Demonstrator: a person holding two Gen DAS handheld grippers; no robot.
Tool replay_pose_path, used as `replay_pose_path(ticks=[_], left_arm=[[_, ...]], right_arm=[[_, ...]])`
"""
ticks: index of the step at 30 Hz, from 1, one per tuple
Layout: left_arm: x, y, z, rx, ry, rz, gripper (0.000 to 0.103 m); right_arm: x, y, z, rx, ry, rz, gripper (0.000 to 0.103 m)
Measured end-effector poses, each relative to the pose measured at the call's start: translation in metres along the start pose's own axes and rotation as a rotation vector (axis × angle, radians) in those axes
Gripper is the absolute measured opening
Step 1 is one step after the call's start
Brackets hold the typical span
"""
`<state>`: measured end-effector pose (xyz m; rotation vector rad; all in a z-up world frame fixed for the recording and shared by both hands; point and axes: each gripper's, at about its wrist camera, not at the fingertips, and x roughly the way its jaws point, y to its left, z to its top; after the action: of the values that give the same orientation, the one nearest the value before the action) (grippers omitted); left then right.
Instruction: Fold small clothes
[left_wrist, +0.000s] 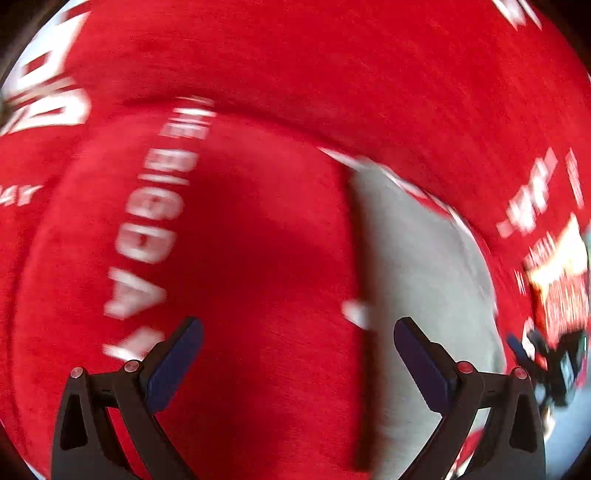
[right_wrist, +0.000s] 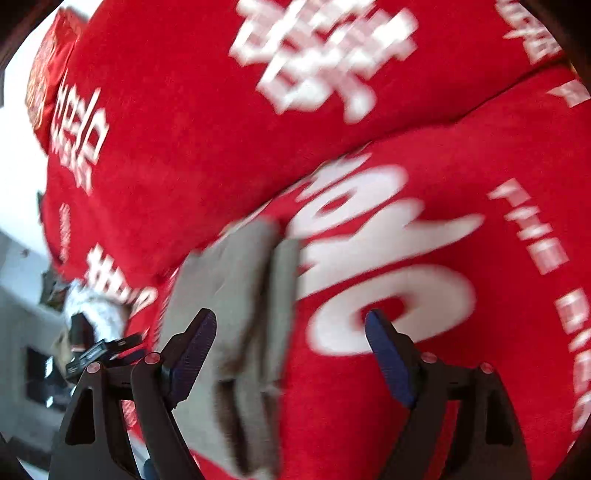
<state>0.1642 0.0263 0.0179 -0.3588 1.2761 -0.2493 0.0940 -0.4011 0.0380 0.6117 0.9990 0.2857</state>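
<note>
Above red bedding (left_wrist: 258, 240), both grippers (left_wrist: 298, 354) (right_wrist: 291, 343) wide apart (gray garment (right_wrist: 236, 295) untouched).

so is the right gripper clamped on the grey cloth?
No, the right gripper is open, and the grey cloth lies loose on the red bedding.

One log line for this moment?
left gripper: open | right gripper: open | grey garment: on red cloth, ungripped

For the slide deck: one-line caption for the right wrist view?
Right gripper open above a folded grey cloth lying on a red blanket with white lettering; frame motion-blurred.
</note>
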Motion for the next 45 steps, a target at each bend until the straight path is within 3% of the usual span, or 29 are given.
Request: replay_pose_path(ticks=[3,7,8,9,12,14,16,19,24,45], left_arm=[[0.020,-0.043,-0.016,0.081,0.043,-0.042,0.103],[0.039,-0.069,-0.018,0.112,0.078,-0.067,0.101],[0.044,-0.072,-0.017,0.108,0.085,-0.077,0.097],[0.047,-0.075,-0.015,0.108,0.094,-0.109,0.078],[0.046,-0.081,-0.013,0.112,0.081,-0.121,0.065],[0.040,-0.089,-0.015,0.165,0.049,-0.087,0.059],[0.033,-0.097,-0.019,0.224,0.017,-0.051,0.053],[0.028,-0.103,-0.020,0.265,-0.004,-0.001,0.050],[0.018,-0.105,-0.025,0.274,-0.027,0.017,0.046],[-0.021,-0.062,-0.063,0.267,-0.064,0.056,0.046]], right_arm=[[0.034,0.020,-0.007,-0.044,0.082,0.023,0.086],[0.071,0.033,-0.014,-0.056,0.140,0.016,0.088],[0.072,0.036,-0.014,-0.062,0.106,0.014,0.088],[0.076,0.038,-0.013,-0.058,0.102,0.031,0.088],[0.086,0.049,-0.013,-0.090,0.122,0.011,0.073],[0.090,0.057,-0.015,-0.139,0.133,-0.016,0.053],[0.087,0.063,-0.014,-0.143,0.119,-0.023,0.047],[0.086,0.077,-0.016,-0.195,0.105,-0.094,0.045],[0.079,0.104,-0.020,-0.273,0.074,-0.178,0.043],[0.074,0.159,-0.070,-0.394,0.087,-0.233,0.043]])
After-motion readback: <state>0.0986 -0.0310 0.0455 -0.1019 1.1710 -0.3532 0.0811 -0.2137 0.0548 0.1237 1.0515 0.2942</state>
